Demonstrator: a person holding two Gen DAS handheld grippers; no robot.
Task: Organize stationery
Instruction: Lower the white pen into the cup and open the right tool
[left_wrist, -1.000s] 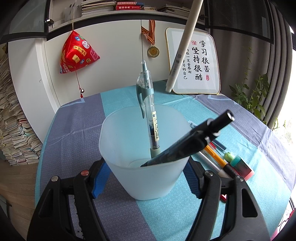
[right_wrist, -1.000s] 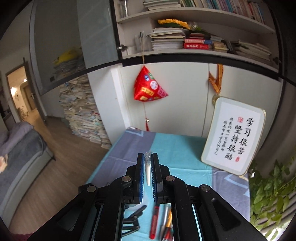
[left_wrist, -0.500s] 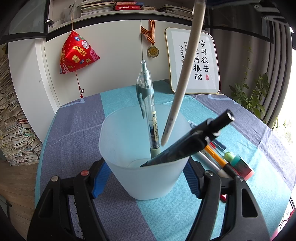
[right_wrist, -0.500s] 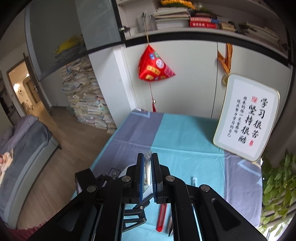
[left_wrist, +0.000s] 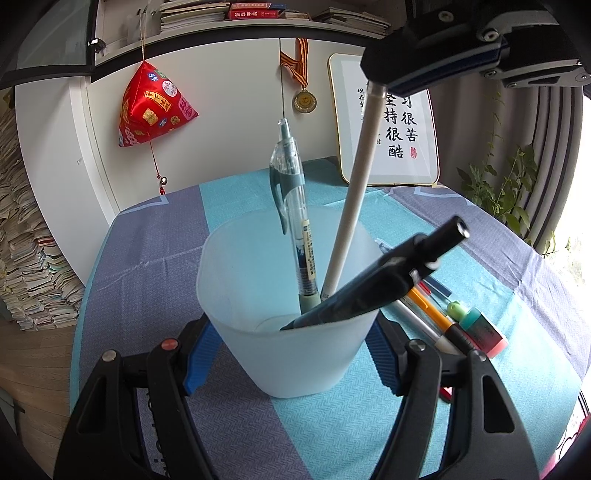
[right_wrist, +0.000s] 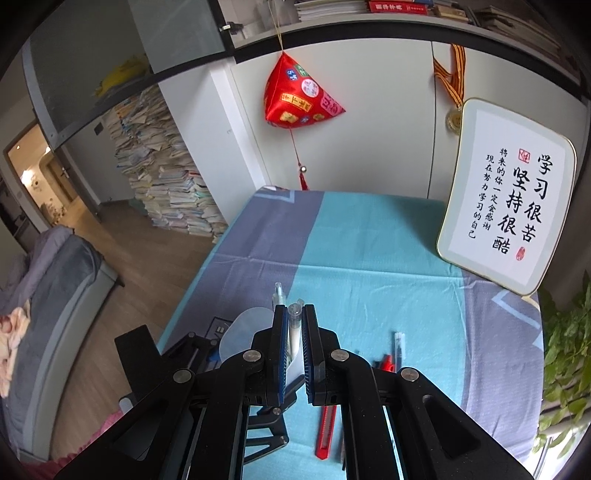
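Note:
My left gripper (left_wrist: 291, 332) is shut on a frosted plastic cup (left_wrist: 258, 350) standing on the tablecloth. In the cup stand a clear teal-clip pen (left_wrist: 295, 206) and a black pen (left_wrist: 388, 284). My right gripper (right_wrist: 294, 314) is shut on a white pen (right_wrist: 294, 325); in the left wrist view that pen (left_wrist: 354, 192) hangs nearly upright from the gripper above, with its lower end inside the cup. Loose pens (left_wrist: 424, 310) and a teal-pink eraser (left_wrist: 480, 328) lie right of the cup.
A red utility knife (right_wrist: 327, 424) and a clear pen (right_wrist: 399, 343) lie on the cloth right of the cup. A framed calligraphy board (right_wrist: 509, 210) leans at the back right. A plant (left_wrist: 506, 184) stands at the right table edge.
My right gripper has come down over the cup, and the white pen has dropped from above the rim to deep inside the cup. The left gripper and cup have not moved.

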